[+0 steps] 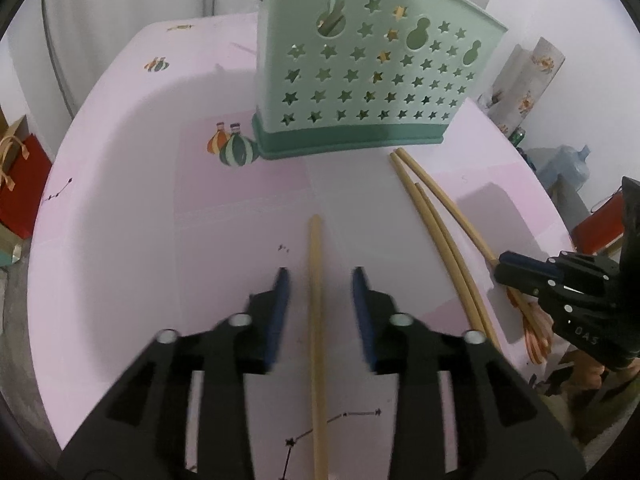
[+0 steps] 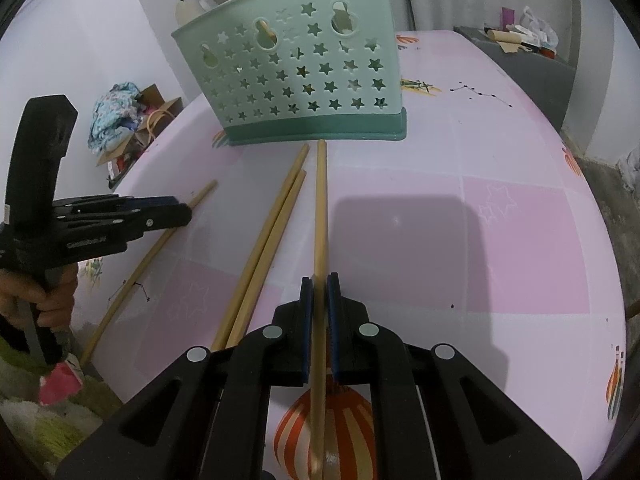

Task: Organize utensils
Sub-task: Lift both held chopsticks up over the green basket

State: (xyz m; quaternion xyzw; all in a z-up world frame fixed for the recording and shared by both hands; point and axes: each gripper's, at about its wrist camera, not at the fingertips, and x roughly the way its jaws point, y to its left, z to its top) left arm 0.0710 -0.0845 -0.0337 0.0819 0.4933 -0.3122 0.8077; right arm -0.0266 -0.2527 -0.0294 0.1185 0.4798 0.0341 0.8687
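The right gripper (image 2: 319, 286) has its jaws clamped on one chopstick (image 2: 320, 216). The left gripper (image 1: 319, 280) has its jaws apart around another chopstick (image 1: 315, 280) near the table's (image 2: 520, 240) near edge. The holder (image 1: 360, 80) stands mid-table, with bare tabletop on both its sides.

Pink tablecloth (image 1: 120, 208) with balloon prints; red gift bag (image 1: 20, 184) off its edge, blue water jug (image 1: 566, 164) (partly hidden), pile of clothes (image 2: 116, 114), grey side table (image 2: 532, 68).

Dim indoor light; soft shadows on table (image 2: 520, 240); fisheye-warped, dark-vignetted edges.
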